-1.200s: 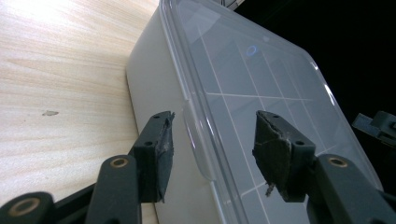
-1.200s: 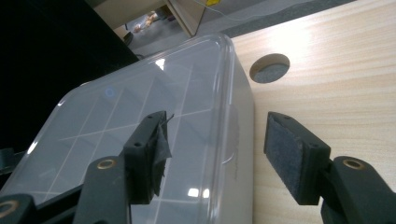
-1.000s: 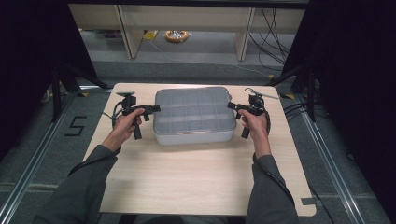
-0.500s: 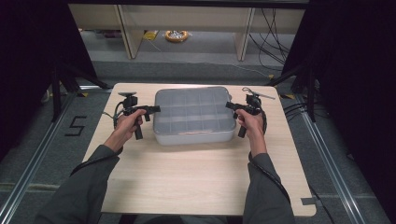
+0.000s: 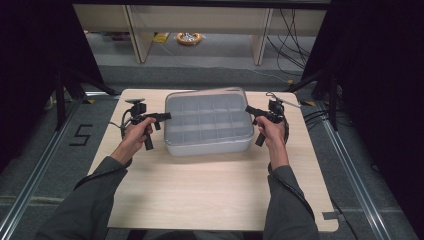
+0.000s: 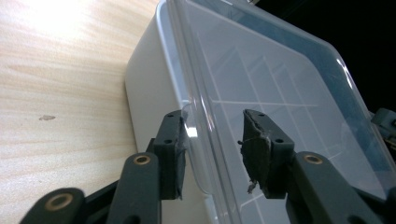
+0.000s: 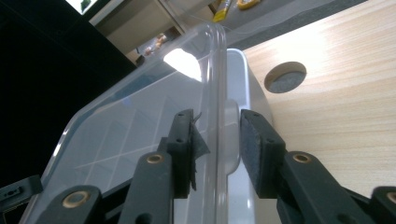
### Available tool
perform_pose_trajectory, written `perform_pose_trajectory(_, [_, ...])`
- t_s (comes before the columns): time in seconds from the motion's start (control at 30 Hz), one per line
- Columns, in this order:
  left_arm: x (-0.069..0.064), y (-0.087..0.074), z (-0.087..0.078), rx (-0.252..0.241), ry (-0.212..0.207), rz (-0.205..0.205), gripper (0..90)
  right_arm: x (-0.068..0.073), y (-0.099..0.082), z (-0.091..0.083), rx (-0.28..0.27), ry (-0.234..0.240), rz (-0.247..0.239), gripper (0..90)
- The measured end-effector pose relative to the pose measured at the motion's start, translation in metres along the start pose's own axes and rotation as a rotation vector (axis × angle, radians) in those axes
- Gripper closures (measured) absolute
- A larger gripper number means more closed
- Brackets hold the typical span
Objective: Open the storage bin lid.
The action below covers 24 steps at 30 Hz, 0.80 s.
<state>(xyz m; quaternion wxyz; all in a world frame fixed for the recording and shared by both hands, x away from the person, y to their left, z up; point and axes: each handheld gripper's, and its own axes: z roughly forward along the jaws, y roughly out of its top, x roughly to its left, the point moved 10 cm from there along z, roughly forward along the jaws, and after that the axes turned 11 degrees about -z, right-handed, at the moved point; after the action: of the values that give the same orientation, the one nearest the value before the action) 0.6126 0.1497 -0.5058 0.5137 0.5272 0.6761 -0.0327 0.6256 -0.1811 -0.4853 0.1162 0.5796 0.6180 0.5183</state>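
Note:
A white compartment box [image 5: 207, 146] with a clear lid [image 5: 207, 115] stands at the middle back of the wooden table [image 5: 200, 190]. My left gripper [image 5: 167, 116] reaches its left end, my right gripper [image 5: 248, 108] its right end. In the left gripper view the jaws [image 6: 211, 140] have just been closing around the lid's rim [image 6: 198, 112]. One pad [image 6: 176, 154] touches the rim and a gap shows at the other. In the right gripper view the gripper [image 7: 217, 140] has closed on the lid's edge [image 7: 215, 93] beside the box wall [image 7: 247, 84].
A round cable hole [image 7: 285, 77] is cut in the table to the right of the box. Beyond the far table edge, shelf legs [image 5: 260, 45] stand on the floor with a yellow coil [image 5: 189, 38] and cables. Dark curtains flank both sides.
Both hands have kept their places at the box's ends. The right gripper has edged slightly inward onto the lid's edge.

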Motion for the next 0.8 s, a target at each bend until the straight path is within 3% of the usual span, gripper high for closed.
perform_pose_trajectory(0.13, [-0.002, -0.001, -0.004, -0.006, -0.001, 0.002, 59.6, 0.01, 0.003, -0.004, -0.014, 0.051, 0.056, 69.6])
perform_pose_trajectory(0.2, [-0.005, 0.001, -0.007, -0.028, -0.025, -0.041, 62.3, 0.009, 0.006, -0.006, -0.027, 0.008, 0.007, 69.2])
perform_pose_trajectory(0.23, [-0.007, 0.002, -0.009, -0.034, -0.036, -0.046, 63.5, 0.015, 0.005, -0.007, -0.003, 0.021, 0.044, 69.2])
perform_pose_trajectory(0.27, [-0.007, 0.002, -0.009, -0.034, -0.036, -0.046, 64.1, 0.013, 0.006, -0.009, -0.011, 0.02, 0.012, 69.3])
perform_pose_trajectory(0.53, [-0.021, 0.003, -0.023, -0.048, -0.051, -0.008, 66.0, 0.018, 0.011, -0.022, -0.045, 0.034, 0.011, 69.2])
perform_pose_trajectory(0.63, [-0.025, 0.002, -0.026, -0.056, -0.052, -0.013, 66.2, 0.023, 0.011, -0.028, -0.034, 0.04, 0.05, 69.1])
perform_pose_trajectory(0.7, [-0.029, 0.0, -0.031, -0.047, -0.066, -0.01, 66.8, 0.021, 0.013, -0.034, -0.052, 0.037, -0.003, 69.1])
perform_pose_trajectory(0.8, [-0.035, -0.003, -0.037, -0.045, -0.078, 0.007, 66.8, 0.023, 0.013, -0.041, -0.061, 0.045, -0.001, 68.9])
